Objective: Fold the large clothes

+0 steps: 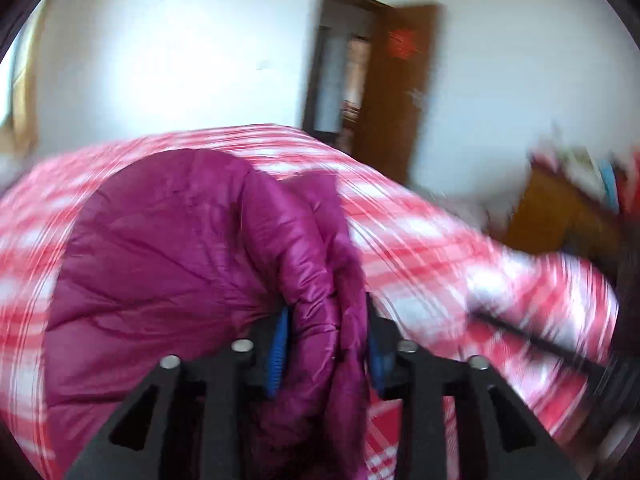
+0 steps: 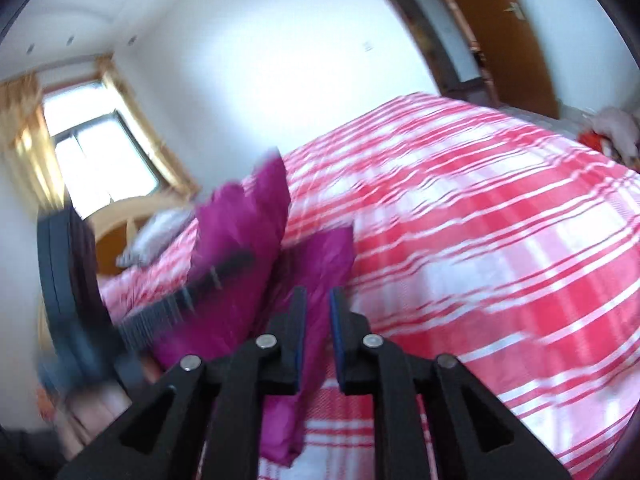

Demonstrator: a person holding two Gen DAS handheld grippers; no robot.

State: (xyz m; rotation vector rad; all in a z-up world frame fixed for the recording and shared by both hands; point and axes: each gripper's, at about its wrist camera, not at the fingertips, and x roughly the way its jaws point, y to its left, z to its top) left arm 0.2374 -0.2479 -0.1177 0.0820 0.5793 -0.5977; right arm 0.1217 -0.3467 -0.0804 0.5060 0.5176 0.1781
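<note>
A puffy magenta jacket (image 1: pixel 180 248) lies bunched on a bed with a red and white plaid cover (image 1: pixel 440 240). In the left wrist view a thick fold of it fills the gap between the blue pads (image 1: pixel 279 344) of my left gripper (image 1: pixel 326 320), which is shut on it. In the right wrist view the jacket (image 2: pixel 244 220) rises to the left of my right gripper (image 2: pixel 318 296). Its jaws stand a narrow gap apart with nothing between them, just above the plaid cover (image 2: pixel 480 240). Each view shows the other gripper as a dark blur: the right gripper (image 1: pixel 540 344) and the left gripper (image 2: pixel 188 300).
An open brown door (image 1: pixel 400 92) stands in the white wall beyond the bed. A wooden cabinet (image 1: pixel 560 208) with clutter on top is at the right. The right wrist view shows a window (image 2: pixel 100 152) with curtains, a headboard (image 2: pixel 116 240) and a pillow (image 2: pixel 160 232).
</note>
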